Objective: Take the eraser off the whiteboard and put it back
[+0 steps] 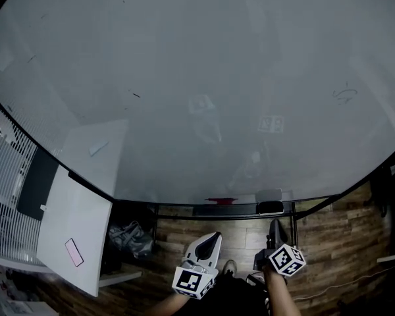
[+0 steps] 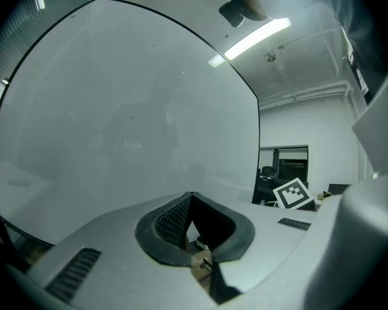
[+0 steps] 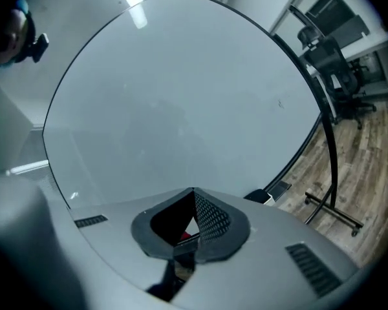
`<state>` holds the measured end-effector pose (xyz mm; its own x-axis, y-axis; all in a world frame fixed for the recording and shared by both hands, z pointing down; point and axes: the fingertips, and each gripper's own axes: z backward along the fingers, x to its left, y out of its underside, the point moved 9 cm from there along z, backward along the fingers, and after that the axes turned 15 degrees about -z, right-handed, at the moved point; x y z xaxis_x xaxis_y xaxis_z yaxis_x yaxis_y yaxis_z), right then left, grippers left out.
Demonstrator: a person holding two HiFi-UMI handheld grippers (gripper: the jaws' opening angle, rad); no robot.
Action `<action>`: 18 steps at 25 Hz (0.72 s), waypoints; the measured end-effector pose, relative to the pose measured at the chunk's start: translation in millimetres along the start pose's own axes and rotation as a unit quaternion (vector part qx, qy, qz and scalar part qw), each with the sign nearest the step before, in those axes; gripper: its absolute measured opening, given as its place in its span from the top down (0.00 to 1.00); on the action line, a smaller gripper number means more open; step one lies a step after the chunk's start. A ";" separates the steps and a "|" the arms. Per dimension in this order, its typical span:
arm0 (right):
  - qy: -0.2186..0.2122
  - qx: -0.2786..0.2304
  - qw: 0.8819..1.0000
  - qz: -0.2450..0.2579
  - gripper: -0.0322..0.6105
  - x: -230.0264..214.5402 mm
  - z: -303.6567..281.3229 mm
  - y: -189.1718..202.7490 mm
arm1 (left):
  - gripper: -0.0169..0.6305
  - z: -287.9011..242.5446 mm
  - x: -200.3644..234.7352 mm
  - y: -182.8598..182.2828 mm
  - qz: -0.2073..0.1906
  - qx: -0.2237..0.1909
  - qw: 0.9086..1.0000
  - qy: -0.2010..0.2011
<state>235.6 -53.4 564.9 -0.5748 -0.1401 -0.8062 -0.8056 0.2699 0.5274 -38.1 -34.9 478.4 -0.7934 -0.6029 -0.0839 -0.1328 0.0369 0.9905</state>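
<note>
The task stands at its beginning, I judge: the eraser [image 1: 271, 207] is not taken yet. It sits as a dark block at the lower edge of the whiteboard [image 1: 197, 78], to the right of a small red thing [image 1: 222, 201] that may be a marker. Whether it sticks to the board or rests on the ledge I cannot tell. The right gripper [image 1: 274, 224] is just below it, with its jaws pressed together and nothing between them. The left gripper [image 1: 214, 239] is beside it, also clenched and empty. The next move, I think, asks the right jaws to open, go forward to the eraser and close on its sides. I count one whiteboard, one eraser, one red thing and two grippers.
</note>
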 end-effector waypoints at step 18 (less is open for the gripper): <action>-0.056 -0.048 0.974 0.215 0.93 104.6 105.2 53.1 | 0.98 73.4 4.7 -5.6 -0.011 -0.013 1.000 0.019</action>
<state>147.8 46.5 480.4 -0.8476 0.0718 -0.5258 -0.5060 0.1896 0.8415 -84.7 20.6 464.4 -0.7672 -0.6334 -0.1013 -0.1340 0.0039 0.9910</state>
